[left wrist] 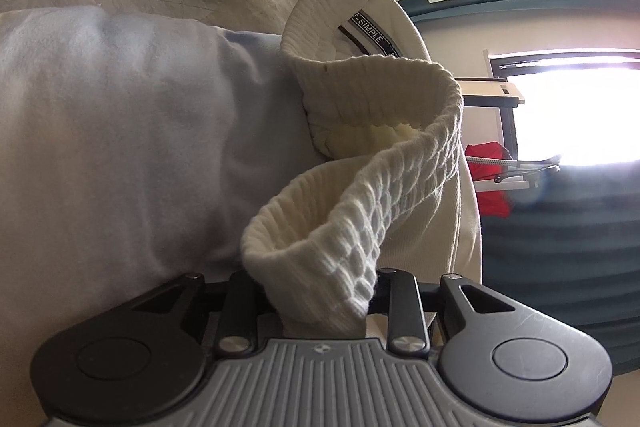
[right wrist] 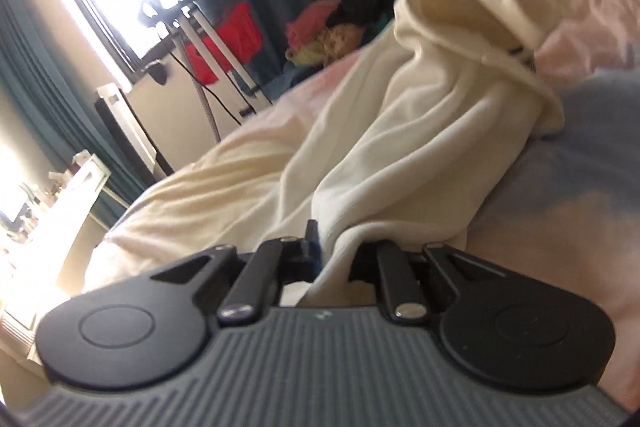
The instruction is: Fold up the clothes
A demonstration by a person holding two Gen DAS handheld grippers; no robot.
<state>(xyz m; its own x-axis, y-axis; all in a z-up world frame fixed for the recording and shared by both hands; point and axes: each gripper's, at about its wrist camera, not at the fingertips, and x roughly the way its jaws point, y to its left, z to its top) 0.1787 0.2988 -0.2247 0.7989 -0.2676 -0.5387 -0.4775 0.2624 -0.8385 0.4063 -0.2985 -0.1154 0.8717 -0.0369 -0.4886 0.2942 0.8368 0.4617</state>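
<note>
- Left fingers (left wrist: pixel 256 291) clamped on ribbed waistband (left wrist: pixel 360 211) of cream garment (left wrist: pixel 424 227).
- Right fingers (right wrist: pixel 310 227) pinched shut on garment's smooth edge (right wrist: pixel 340 251).
- Garment bunched on pale blue bed cover (left wrist: pixel 120 127).
- Step: likely spreading flat; next needs pulling corners apart, taut, no slip.

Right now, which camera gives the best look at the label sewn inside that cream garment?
The left wrist view. There the label lies in sharp focus inside the ribbed waistband, its lettering partly readable. The right wrist view is blurred and shows the cream garment only as folds running away from the camera; no label can be made out.
</note>
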